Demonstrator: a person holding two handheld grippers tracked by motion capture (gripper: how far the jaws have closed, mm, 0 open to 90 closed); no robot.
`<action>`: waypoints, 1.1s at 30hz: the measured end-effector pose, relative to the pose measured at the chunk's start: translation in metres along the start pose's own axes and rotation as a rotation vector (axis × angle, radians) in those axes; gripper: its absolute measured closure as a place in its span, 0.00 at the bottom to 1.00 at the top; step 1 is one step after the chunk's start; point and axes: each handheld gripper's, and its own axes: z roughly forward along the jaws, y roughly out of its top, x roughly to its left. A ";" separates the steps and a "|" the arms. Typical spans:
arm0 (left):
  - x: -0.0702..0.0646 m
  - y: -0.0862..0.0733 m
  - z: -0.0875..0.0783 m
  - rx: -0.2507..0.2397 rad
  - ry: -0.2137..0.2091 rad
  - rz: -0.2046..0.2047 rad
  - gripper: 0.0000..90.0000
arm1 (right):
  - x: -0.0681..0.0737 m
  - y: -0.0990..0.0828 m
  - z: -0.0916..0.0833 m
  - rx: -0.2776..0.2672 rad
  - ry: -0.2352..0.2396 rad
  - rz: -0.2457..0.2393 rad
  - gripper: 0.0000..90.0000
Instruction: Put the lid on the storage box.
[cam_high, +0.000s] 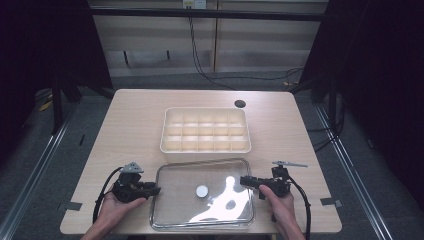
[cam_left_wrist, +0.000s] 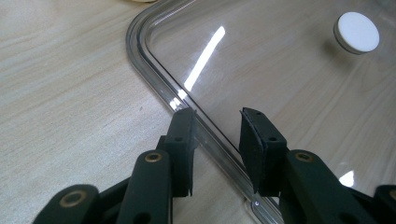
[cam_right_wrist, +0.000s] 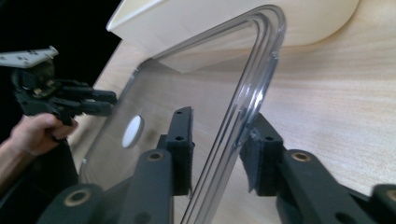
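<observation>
Two hand-held grippers, left gripper (cam_high: 156, 190) and right gripper (cam_high: 243, 181), straddle opposite edges of a clear lid (cam_high: 220, 170) with jaws spread, not pinching, near a cream compartment tray (cam_high: 205, 148).

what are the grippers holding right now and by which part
The clear lid: each gripper straddles its rim, the left gripper at the left edge, the right gripper at the right edge. Whether the pads press cannot be told.

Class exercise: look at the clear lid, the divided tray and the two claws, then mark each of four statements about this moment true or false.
1. The clear lid lies on the table nearer the person than the cream divided tray. True.
2. The tray's compartments hold screws. False: they look empty.
3. The lid's white knob faces up. True.
4. The left claw grips the knob. False: its jaws straddle the lid's rim.
</observation>
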 end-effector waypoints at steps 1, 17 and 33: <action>0.000 0.000 0.001 -0.005 -0.007 -0.005 0.70 | 0.000 0.000 -0.001 0.001 -0.005 -0.004 0.76; 0.005 -0.001 -0.001 -0.029 -0.020 -0.040 0.53 | 0.005 0.000 -0.008 -0.035 0.051 -0.043 0.77; 0.010 -0.001 -0.001 -0.049 -0.045 -0.087 0.38 | 0.010 0.002 -0.007 -0.057 0.132 -0.056 0.83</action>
